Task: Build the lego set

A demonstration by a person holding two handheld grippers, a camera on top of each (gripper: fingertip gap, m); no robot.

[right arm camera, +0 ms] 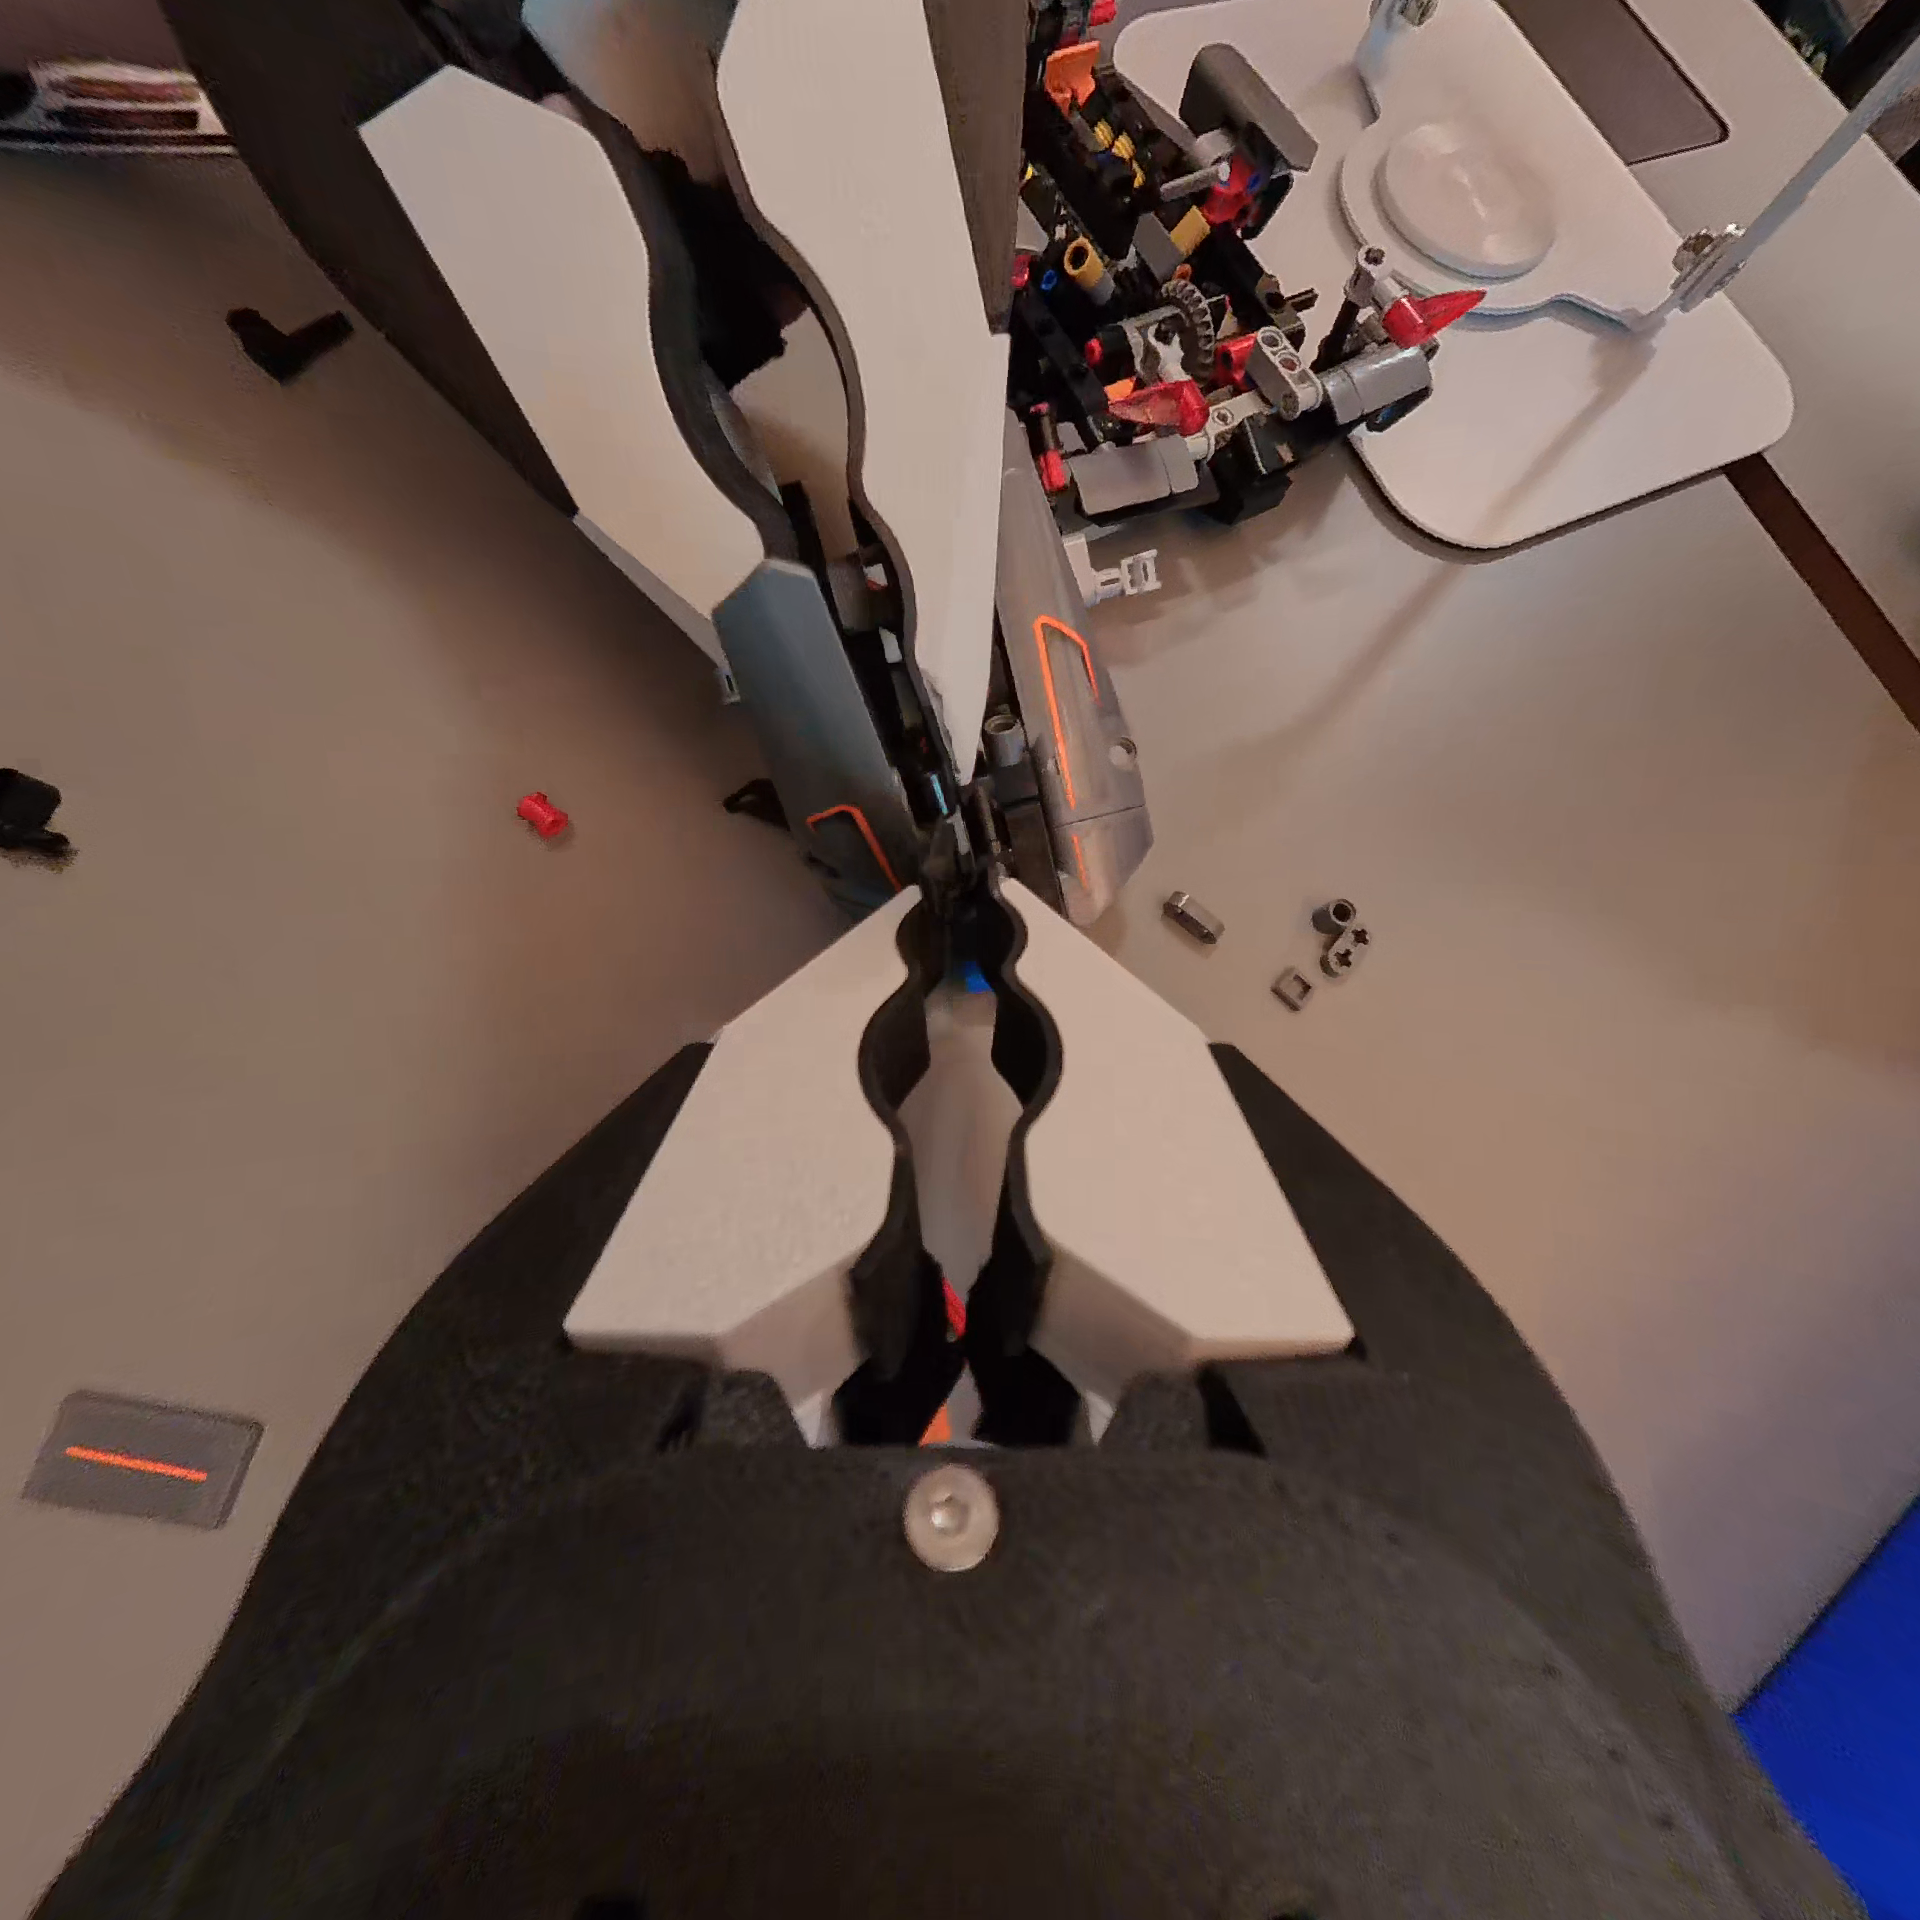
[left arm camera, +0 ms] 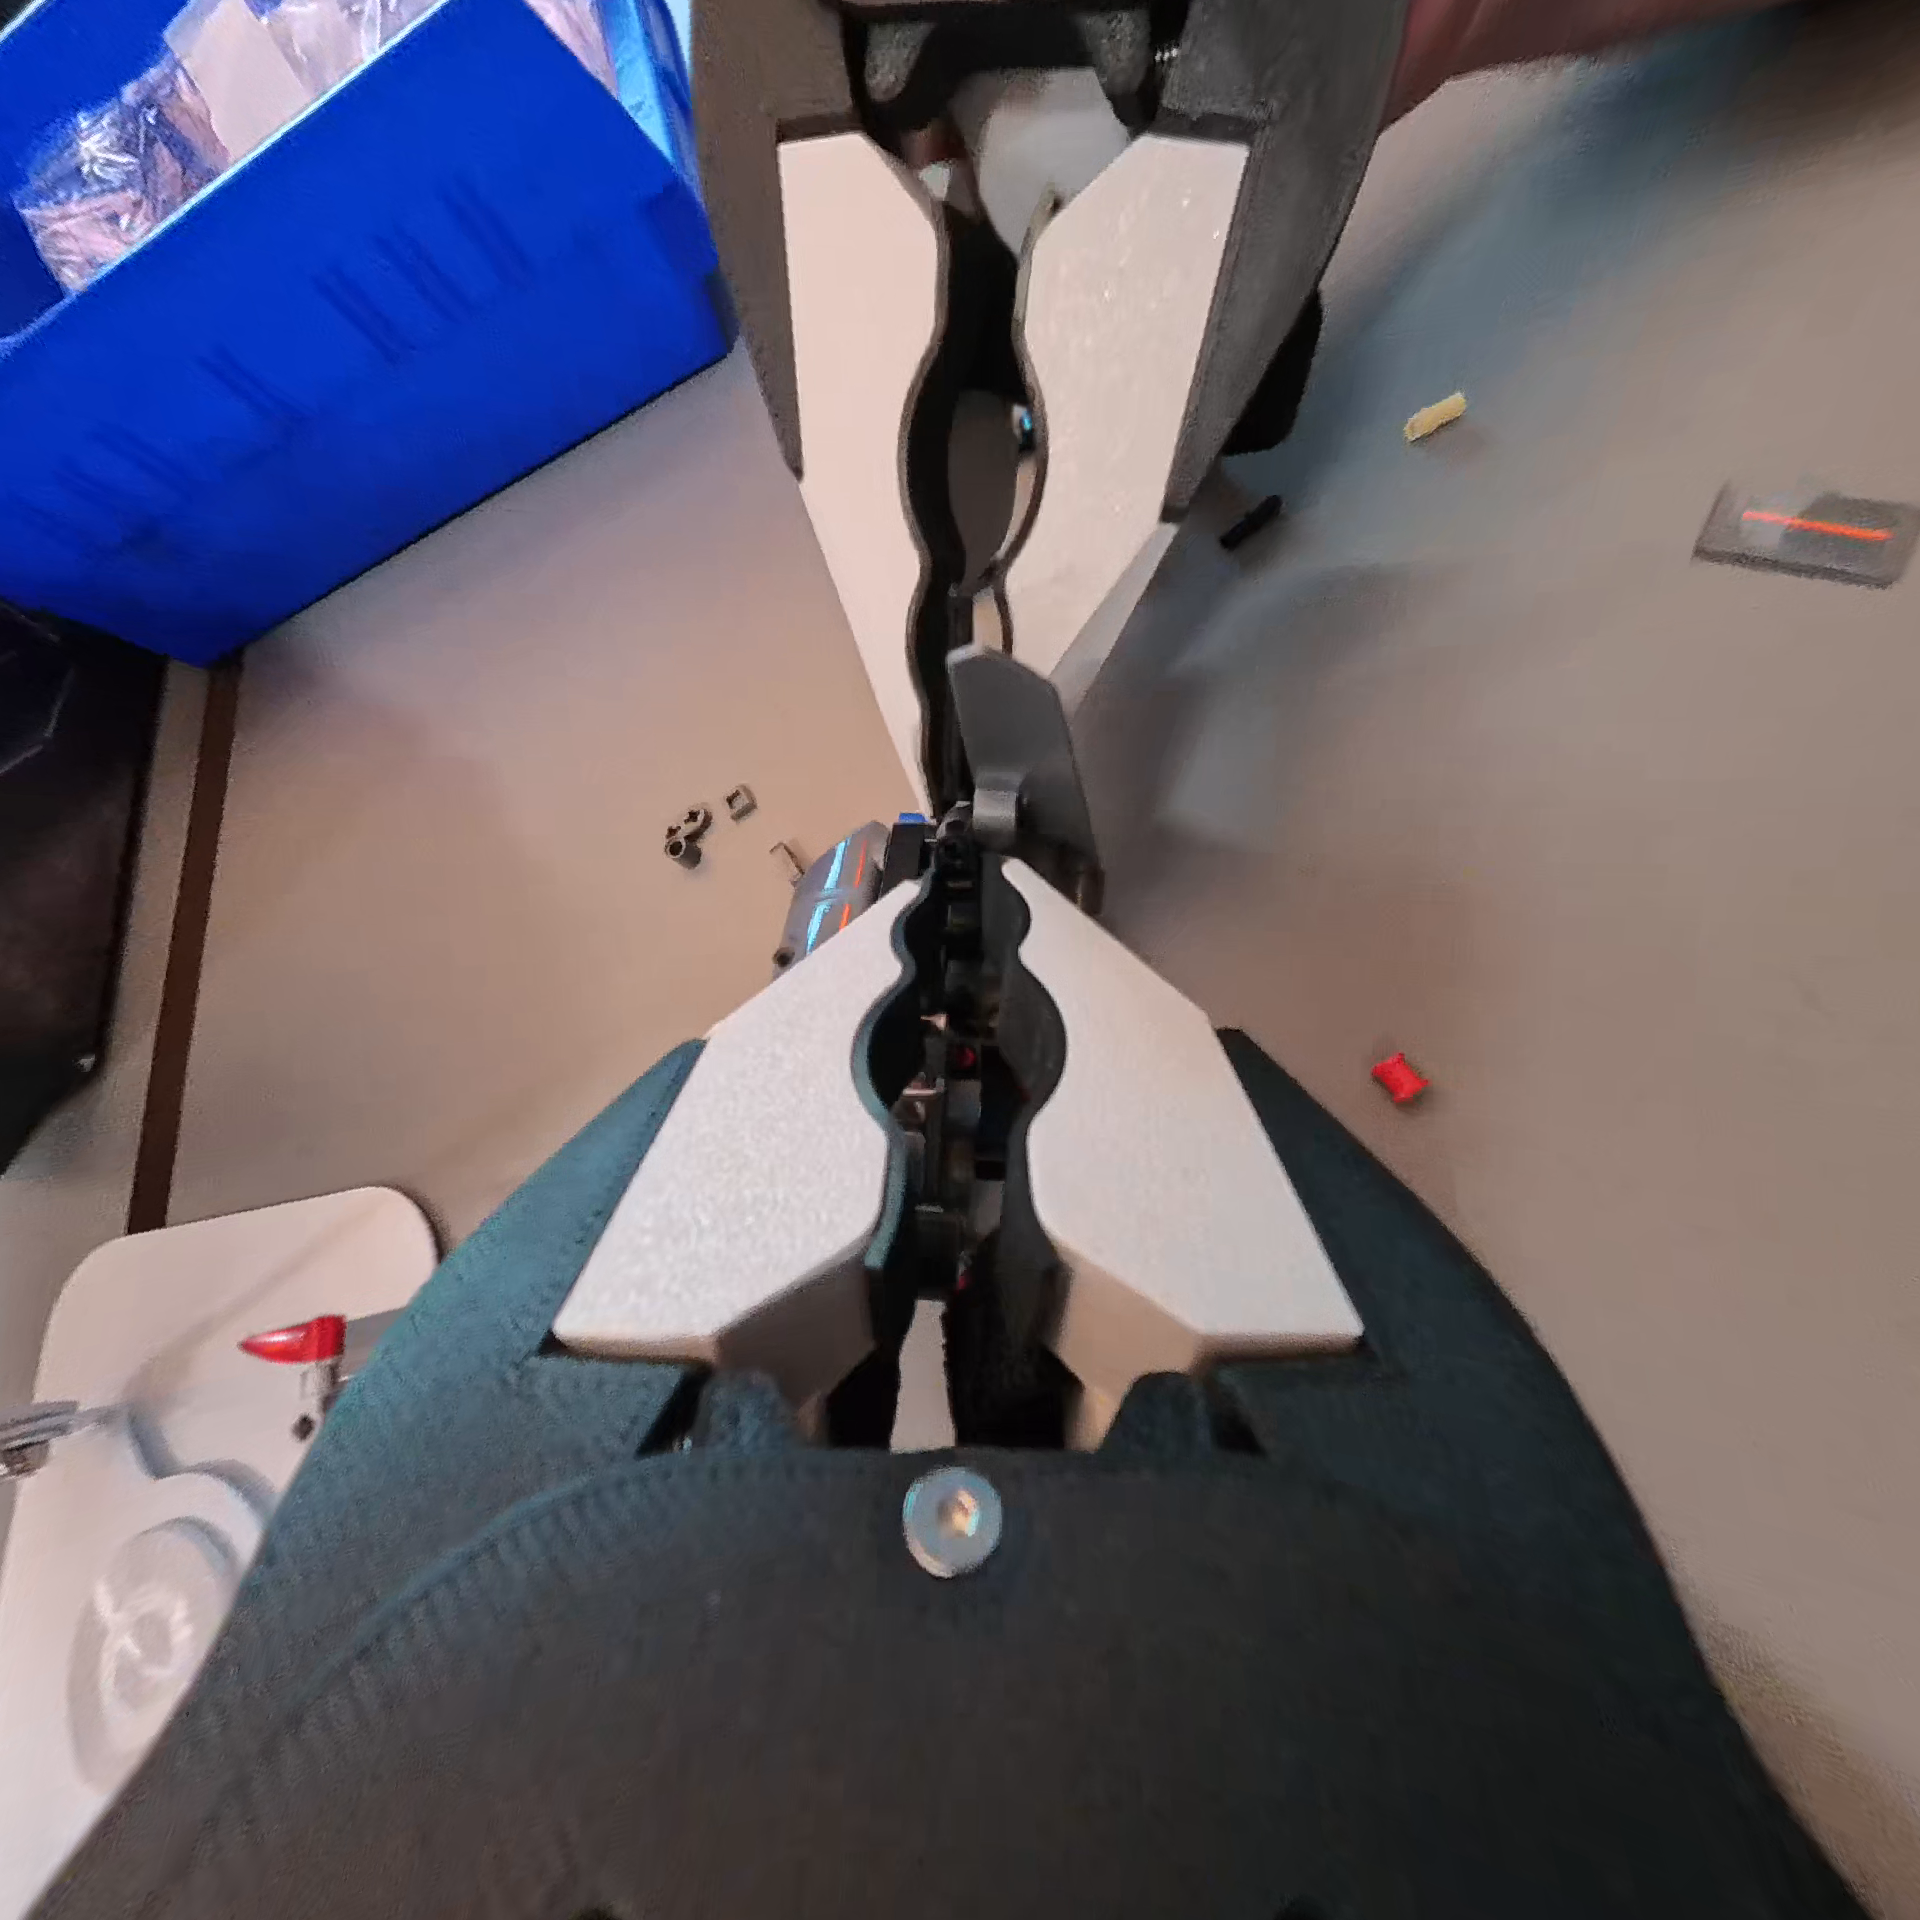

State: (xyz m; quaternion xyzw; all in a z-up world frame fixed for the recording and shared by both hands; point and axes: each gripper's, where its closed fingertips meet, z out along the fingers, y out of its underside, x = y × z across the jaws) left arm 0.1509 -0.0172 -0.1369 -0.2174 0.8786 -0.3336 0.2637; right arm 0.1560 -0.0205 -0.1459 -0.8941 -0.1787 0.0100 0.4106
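L gripper pinching black lego sub-assy btwn fingers | R gripper pinching small black part at tips, tip-to-tip w/ L | beyond: loose pcs unused, main model part-built | est. mid-build

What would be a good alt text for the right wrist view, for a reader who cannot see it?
The right gripper and the left gripper meet tip to tip, both shut on a grey lego assembly with orange lines above a beige table. A larger multicoloured lego model stands behind; a red bushing and small grey pieces lie loose.
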